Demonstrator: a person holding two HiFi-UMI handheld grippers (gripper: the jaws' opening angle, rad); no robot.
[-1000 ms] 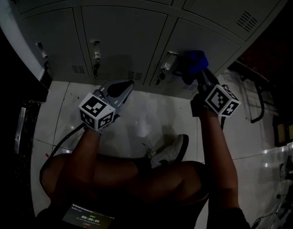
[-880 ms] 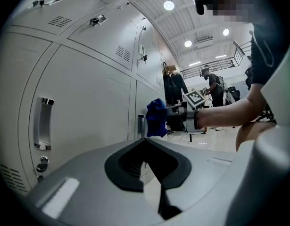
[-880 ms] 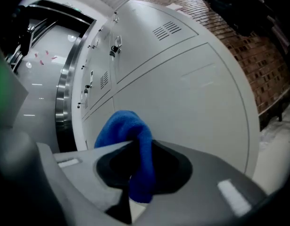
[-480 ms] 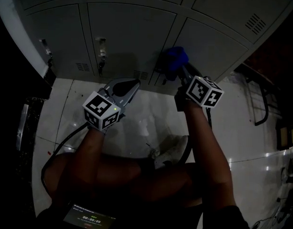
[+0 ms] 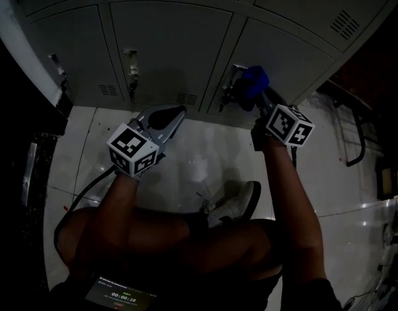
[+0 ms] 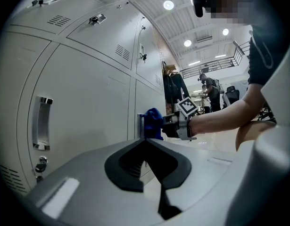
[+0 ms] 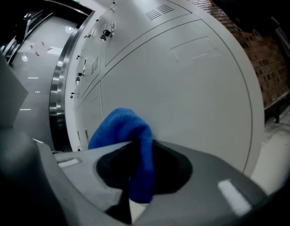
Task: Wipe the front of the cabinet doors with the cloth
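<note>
The grey cabinet doors [image 5: 173, 44] fill the top of the head view. A blue cloth [image 5: 255, 81] is bunched against the lower right door [image 5: 296, 50], just right of its latch [image 5: 232, 83]. My right gripper [image 5: 259, 91] is shut on the cloth; in the right gripper view the cloth [image 7: 119, 126] hangs over the closed jaws of the right gripper [image 7: 135, 147], close to the door [image 7: 182, 79]. My left gripper [image 5: 178, 111] hovers over the floor below the middle door, shut and empty. The left gripper [image 6: 145, 141] looks along the doors at the cloth [image 6: 153, 124].
White tiled floor [image 5: 205, 154] lies under the grippers. The person's knees and a shoe [image 5: 234, 205] are below. Each lower door has a latch with a key [image 5: 129, 76]. A handle [image 6: 43, 122] sits on the near door. Dark railing [image 5: 354, 128] stands at the right.
The right gripper slid the cloth left onto the latch of the right door, then back right to just beside it. The left gripper stayed roughly where it was, shut.
</note>
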